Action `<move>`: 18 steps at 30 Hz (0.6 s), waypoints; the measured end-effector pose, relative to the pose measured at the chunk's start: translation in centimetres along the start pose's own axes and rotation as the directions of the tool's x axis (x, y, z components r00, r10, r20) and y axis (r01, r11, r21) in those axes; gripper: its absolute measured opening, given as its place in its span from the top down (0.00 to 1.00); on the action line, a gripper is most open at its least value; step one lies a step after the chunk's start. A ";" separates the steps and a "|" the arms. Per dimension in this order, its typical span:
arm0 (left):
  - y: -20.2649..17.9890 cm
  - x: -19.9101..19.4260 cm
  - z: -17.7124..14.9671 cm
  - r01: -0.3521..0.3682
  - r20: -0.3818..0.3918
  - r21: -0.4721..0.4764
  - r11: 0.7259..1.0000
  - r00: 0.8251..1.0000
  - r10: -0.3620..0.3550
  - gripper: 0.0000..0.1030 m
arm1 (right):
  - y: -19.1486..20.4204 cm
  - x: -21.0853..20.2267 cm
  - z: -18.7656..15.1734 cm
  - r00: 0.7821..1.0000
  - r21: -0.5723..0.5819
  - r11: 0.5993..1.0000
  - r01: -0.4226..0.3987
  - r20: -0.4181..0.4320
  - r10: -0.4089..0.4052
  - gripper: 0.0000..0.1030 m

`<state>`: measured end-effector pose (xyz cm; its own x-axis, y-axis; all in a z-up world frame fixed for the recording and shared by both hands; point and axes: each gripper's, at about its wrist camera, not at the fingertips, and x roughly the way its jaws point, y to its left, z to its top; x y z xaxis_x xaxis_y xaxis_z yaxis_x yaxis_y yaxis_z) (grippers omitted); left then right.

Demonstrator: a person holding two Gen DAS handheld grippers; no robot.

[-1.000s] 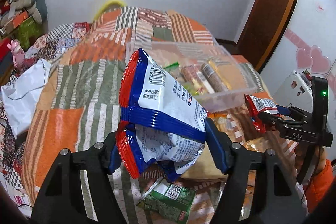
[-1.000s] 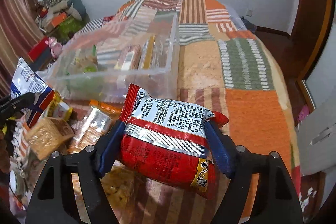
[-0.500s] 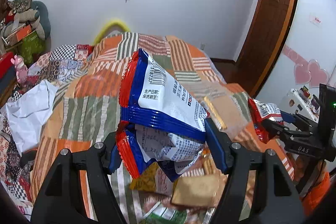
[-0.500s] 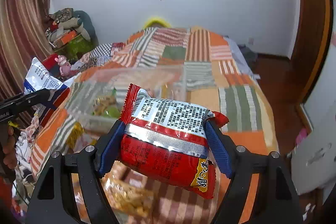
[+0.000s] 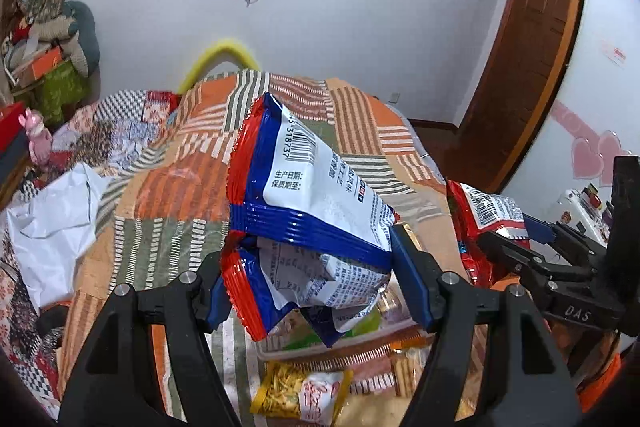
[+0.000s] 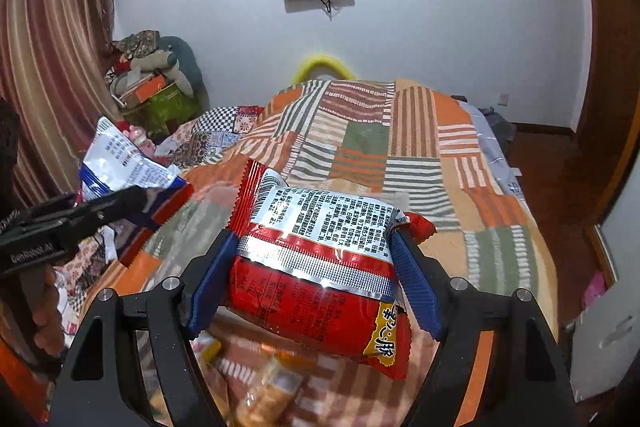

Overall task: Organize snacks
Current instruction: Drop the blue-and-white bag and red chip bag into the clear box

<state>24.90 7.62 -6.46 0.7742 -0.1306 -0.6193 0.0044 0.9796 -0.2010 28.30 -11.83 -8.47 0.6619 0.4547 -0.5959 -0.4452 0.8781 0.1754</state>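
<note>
Left gripper (image 5: 310, 285): blue-padded fingers (image 5: 410, 285) pinch a blue, red and white snack bag (image 5: 308, 211) from both sides. Bag is crumpled at its lower end, barcode side facing the camera, held in the air above the bed.

Right gripper (image 6: 314, 281): fingers (image 6: 414, 285) pinch a red and silver snack bag (image 6: 320, 259), printed back panel up, yellow label at its lower right corner. Bag held clear of the patchwork quilt (image 6: 400, 155).

Left wrist view: clear plastic container (image 5: 360, 333) sits below the blue bag, with snacks inside; contents partly hidden. A yellow snack packet (image 5: 304, 393) lies on the quilt just in front of the container. Right gripper and its red bag show at the right edge, beside the container.

Right wrist view: left gripper and the blue bag show at the left edge. Loose snack packets (image 6: 264, 391) lie blurred below the red bag.
</note>
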 end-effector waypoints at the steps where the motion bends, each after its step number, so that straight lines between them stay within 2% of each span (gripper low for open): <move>1: 0.3 0.8 0.1 0.003 -0.015 -0.012 1.000 1.000 -0.003 0.33 | 0.1 0.6 0.1 1.000 0.001 1.000 -0.004 -0.005 0.004 0.27; 5: 1.1 3.4 0.1 -0.020 -0.054 -0.024 0.999 0.998 0.019 0.33 | 0.4 2.7 0.4 0.999 0.002 1.000 -0.009 -0.044 0.009 0.27; 8: 1.4 5.6 -0.2 -0.074 -0.083 -0.004 0.997 0.994 0.073 0.33 | 0.4 4.2 0.3 0.997 0.002 1.000 -0.014 -0.080 0.014 0.27; 18: 1.6 9.9 -0.5 -0.120 -0.131 0.013 0.993 0.984 0.121 0.33 | 0.4 8.5 0.1 0.980 0.013 0.999 -0.029 -0.197 0.031 0.27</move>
<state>32.27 7.85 -13.29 0.6793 -0.0298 -0.7332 -0.0805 0.9901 -0.1149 33.84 -7.63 -13.38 0.5161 0.4433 -0.7329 -0.4561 0.8665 0.2029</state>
